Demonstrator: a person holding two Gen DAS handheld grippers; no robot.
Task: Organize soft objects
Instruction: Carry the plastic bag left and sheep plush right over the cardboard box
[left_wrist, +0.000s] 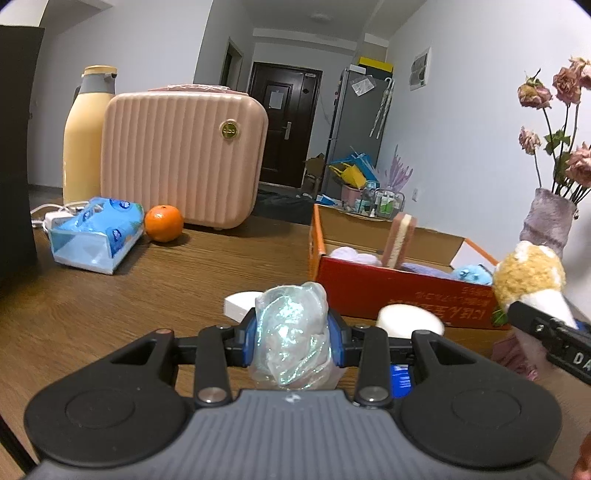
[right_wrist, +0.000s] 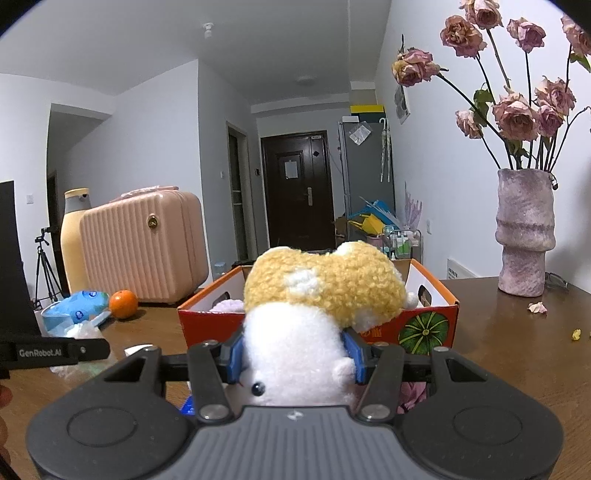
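Two grips, both loaded. The left gripper (left_wrist: 291, 341) has its blue pads (left_wrist: 337, 345) pressed into a shiny wrapped bundle (left_wrist: 291, 332) — slick film, bulging above and below the pinch. The right gripper (right_wrist: 293, 356) is clamped on a plush (right_wrist: 314, 314) round its white middle, its yellow head looming forward over the box (right_wrist: 424, 325).

The box sits just ahead on the table (left_wrist: 147, 288), open-topped and already holding soft things, among them an upright sponge (left_wrist: 400, 236). Looks like both loads go in there.

Risks? That film could slide through the pads if the bundle is tipped or squeezed less. The plush is top-heavy — let go short of the rim and it may roll off onto the table. The two grippers are close; heading in together, they could knock each other or topple the sponge.
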